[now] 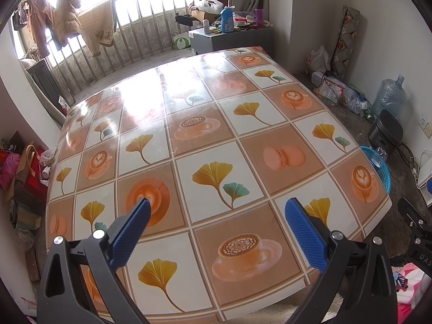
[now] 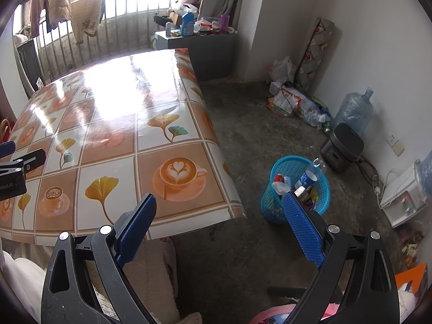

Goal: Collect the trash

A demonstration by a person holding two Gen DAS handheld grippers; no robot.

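Note:
A blue mesh trash basket stands on the floor right of the table, holding a plastic bottle, a can and wrappers. Its rim peeks past the table's right edge in the left wrist view. My left gripper hovers open over the table's near part, nothing between its blue pads. My right gripper is open too, above the table's near right corner and the floor, its right pad just in front of the basket. The table top carries a patterned cloth with no loose items visible on it.
A grey cabinet with bottles stands behind the table by the railing. Bags and packaging, a water jug and a black appliance line the right wall. A white device with cables sits near the basket. Boxes and bags crowd the left floor.

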